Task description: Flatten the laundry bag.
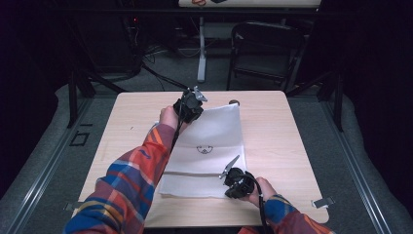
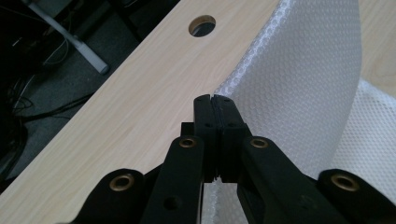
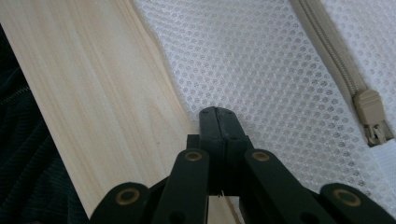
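White mesh bag (image 1: 210,146) lies flat on table, far corner lifted.

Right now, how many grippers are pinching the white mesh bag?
2. The left gripper pinches the mesh laundry bag at its far edge, lifting it; the right gripper pinches its near edge beside the zipper.

Mesh bag (image 1: 209,146) on table (image 1: 282,131), mid-left.

The mesh bag (image 1: 214,141) is white cloth with a fine honeycomb weave, matt and slightly rough; its zipper (image 3: 369,112) looks like beige plastic. The table (image 1: 272,126) is pale wood-grain laminate, smooth. The jaws are matt black plastic with brass-coloured rivets.
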Motion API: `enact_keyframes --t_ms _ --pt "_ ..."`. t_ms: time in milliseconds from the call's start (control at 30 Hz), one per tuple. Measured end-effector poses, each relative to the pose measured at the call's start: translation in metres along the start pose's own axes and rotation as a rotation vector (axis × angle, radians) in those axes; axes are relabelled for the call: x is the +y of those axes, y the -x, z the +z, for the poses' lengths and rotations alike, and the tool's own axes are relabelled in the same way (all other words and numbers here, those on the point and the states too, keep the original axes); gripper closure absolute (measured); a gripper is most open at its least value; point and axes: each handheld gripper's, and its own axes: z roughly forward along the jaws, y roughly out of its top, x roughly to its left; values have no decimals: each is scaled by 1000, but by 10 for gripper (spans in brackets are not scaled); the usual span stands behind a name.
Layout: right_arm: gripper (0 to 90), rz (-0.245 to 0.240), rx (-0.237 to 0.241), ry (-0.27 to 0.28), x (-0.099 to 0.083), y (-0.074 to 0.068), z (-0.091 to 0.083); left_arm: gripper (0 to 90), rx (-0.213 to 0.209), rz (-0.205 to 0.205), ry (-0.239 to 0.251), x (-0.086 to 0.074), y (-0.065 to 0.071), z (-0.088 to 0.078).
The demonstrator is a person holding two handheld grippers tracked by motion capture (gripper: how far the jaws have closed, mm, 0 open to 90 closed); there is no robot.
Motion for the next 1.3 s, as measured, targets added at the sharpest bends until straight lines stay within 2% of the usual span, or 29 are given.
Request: enact_keyframes --t_ms 167,367,400,500,533,567,667,700,767,800,867,967,1033,1100,1167,1300 --pt "900 5 7 3 0 1 0 891 31 -14 10 8 -1 13" --pt "900 7 11 6 0 1 0 873 58 -66 15 13 -8 28" --pt "898 7 14 7 0 1 0 852 58 -73 21 13 -10 29" --pt "838 9 15 9 0 2 -1 677 28 -101 51 14 -12 31" --pt "822 12 22 15 0 3 -2 605 31 -105 51 14 -10 30" --pt "798 16 21 29 0 3 -3 528 18 -104 52 15 -10 30" --pt "698 27 27 54 0 5 -8 395 -17 -122 70 14 -8 26" --pt "633 41 24 72 -1 6 -11 355 -23 -124 75 13 -7 25" --pt "549 40 9 75 -1 8 -17 286 -48 -116 73 10 -5 21" --pt "473 44 2 81 -1 11 -20 252 -62 -110 67 7 -3 20" --pt "353 80 15 119 -4 14 -25 198 -83 -108 60 1 -1 17" --pt "257 118 26 146 -7 20 -33 170 -112 -116 59 -10 1 13" --pt "170 138 14 161 -9 24 -37 157 -128 -122 52 -19 3 11" --pt "149 150 -8 168 -11 27 -41 143 -149 -126 43 -31 7 9" --pt "95 166 -23 178 -14 31 -45 122 -154 -117 32 -39 10 7" --pt "45 189 -27 192 -20 37 -48 87 -190 -132 18 -60 18 3"
